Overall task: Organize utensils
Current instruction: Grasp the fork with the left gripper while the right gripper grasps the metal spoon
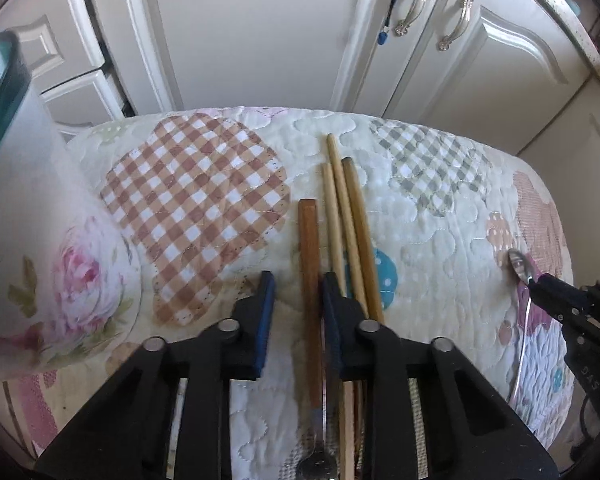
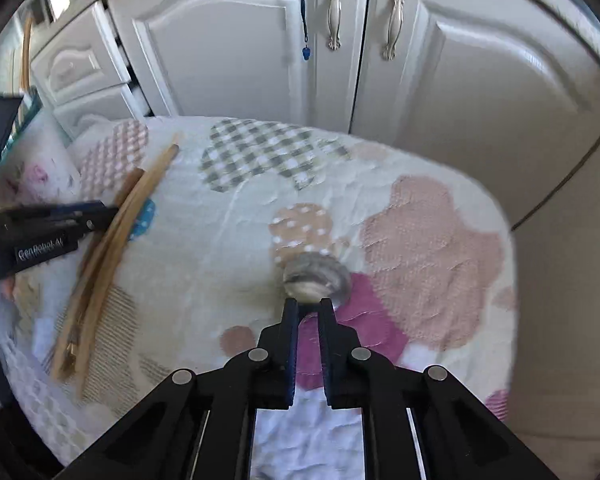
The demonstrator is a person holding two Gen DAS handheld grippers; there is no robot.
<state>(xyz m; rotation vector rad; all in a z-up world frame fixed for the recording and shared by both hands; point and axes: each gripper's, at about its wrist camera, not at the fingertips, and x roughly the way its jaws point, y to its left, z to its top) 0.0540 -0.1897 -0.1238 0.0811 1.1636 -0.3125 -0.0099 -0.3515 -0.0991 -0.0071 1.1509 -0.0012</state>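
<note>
left hand-held gripper: part-open astride dark stick on quilt, beside chopsticks | right hand-held gripper: nearly closed on spoon neck | advice: one stick only should be pinched, lifted level.

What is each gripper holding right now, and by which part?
Right gripper: spoon, pinched at its neck below the bowl. Left gripper: nothing yet; its jaws straddle the brown-handled utensil.

Chopsticks lie side by side on a quilted cloth. A spoon lies well to their right. A floral container stands at their left, cabinet doors behind.
</note>
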